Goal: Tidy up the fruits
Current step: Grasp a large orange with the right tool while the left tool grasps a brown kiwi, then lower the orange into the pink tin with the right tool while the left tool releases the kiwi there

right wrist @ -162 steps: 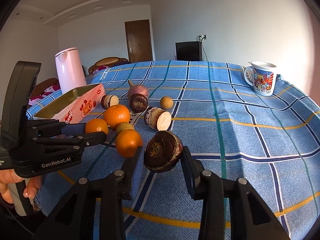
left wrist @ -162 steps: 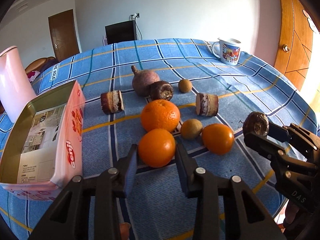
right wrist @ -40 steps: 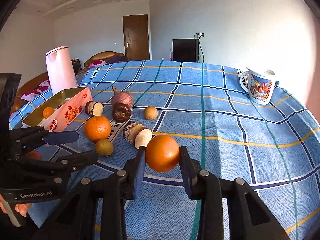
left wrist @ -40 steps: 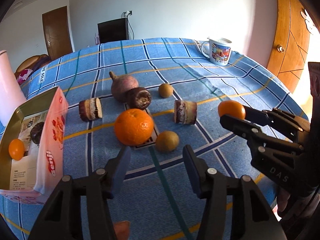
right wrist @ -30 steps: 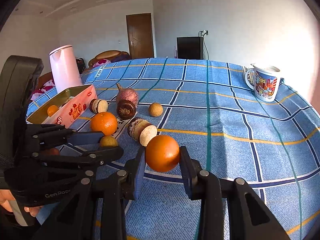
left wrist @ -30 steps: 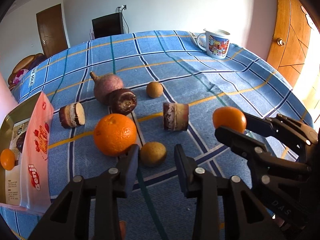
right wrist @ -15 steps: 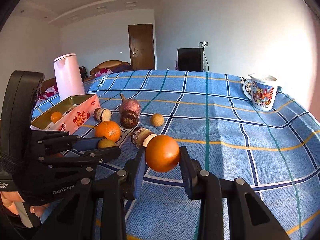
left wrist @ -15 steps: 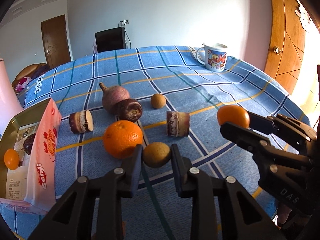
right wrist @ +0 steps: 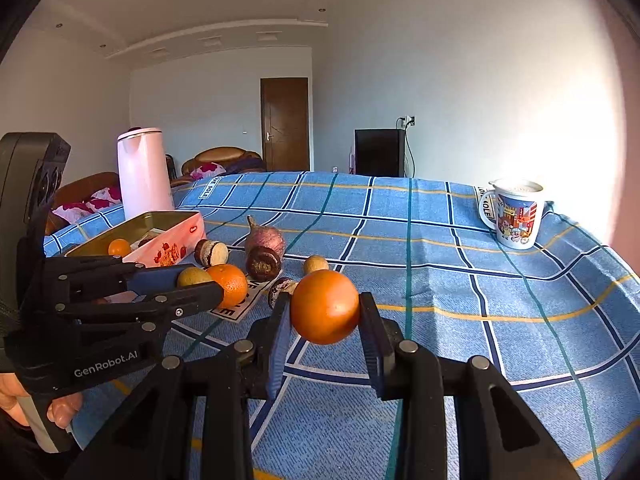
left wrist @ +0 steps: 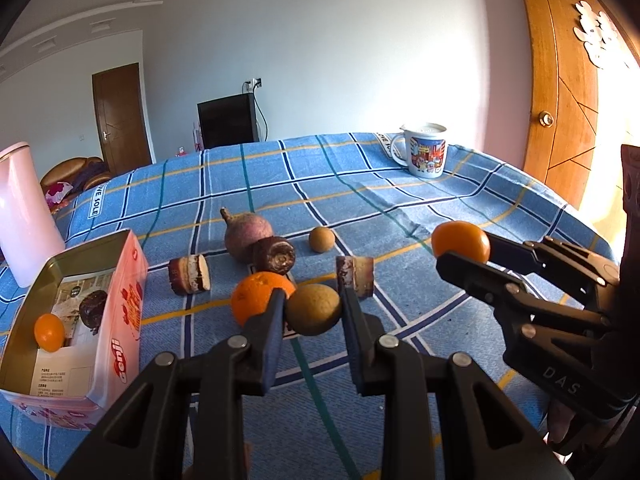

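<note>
My left gripper [left wrist: 312, 312] is shut on a brown-green round fruit [left wrist: 313, 309] and holds it above the blue checked cloth. My right gripper [right wrist: 325, 307] is shut on an orange [right wrist: 325, 306], also lifted; it shows at the right of the left wrist view [left wrist: 460, 241]. A pink tin box [left wrist: 116, 320] at the left holds a small orange [left wrist: 49, 331] and a dark fruit [left wrist: 93, 307]. A large orange [left wrist: 256, 297] lies on the cloth just behind my left fingers.
On the cloth lie a purple beet [left wrist: 247, 235], a dark round fruit [left wrist: 275, 254], a small brown fruit [left wrist: 321, 239] and two cut root pieces [left wrist: 189, 274] [left wrist: 356, 275]. A mug [left wrist: 423, 149] stands far right. A pink kettle [right wrist: 143, 174] stands behind the box.
My left gripper closed on the brown-green fruit and lifted it off the cloth. My right gripper kept its orange and rose a little.
</note>
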Demonstrator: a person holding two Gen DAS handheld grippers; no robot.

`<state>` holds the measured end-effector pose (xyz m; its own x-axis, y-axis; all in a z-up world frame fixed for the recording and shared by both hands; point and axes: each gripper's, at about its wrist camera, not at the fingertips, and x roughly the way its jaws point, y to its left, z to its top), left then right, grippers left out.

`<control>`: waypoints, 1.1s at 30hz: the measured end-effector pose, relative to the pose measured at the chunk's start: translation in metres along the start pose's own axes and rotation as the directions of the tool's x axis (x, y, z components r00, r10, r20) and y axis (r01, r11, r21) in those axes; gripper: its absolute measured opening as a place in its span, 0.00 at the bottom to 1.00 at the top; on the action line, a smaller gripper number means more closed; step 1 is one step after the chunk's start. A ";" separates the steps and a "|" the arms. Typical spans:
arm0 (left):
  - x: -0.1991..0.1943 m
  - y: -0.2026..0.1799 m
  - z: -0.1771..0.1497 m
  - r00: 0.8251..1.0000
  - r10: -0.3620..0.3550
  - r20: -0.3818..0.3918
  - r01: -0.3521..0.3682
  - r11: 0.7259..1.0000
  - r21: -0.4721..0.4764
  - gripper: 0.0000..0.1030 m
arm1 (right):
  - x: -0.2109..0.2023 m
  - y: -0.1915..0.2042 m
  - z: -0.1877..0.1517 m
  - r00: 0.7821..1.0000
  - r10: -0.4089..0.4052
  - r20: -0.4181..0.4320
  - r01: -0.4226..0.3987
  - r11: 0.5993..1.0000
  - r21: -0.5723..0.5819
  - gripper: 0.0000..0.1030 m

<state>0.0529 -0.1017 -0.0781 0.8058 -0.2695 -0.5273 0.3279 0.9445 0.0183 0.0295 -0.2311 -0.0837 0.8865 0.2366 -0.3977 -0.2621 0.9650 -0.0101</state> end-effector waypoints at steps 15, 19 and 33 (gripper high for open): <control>-0.022 0.014 0.001 0.996 0.060 0.071 -0.060 0.998 -0.008 0.28 | -0.008 0.005 0.003 0.998 -0.021 0.062 0.020 1.000 0.002 0.34; -0.030 0.023 0.002 0.993 0.076 0.086 -0.074 0.997 -0.026 0.28 | -0.006 0.013 0.008 0.998 0.000 0.063 0.001 1.000 -0.005 0.34; -0.051 0.061 0.003 0.983 0.135 0.125 -0.123 0.987 -0.100 0.28 | 0.012 0.061 0.035 0.993 0.106 0.060 -0.102 0.993 -0.065 0.34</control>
<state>0.0331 -0.0313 -0.0479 0.8980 -0.1612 -0.4094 0.1758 0.9844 -0.0019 0.0380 -0.1655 -0.0570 0.8749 0.3440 -0.3410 -0.3756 0.9263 -0.0292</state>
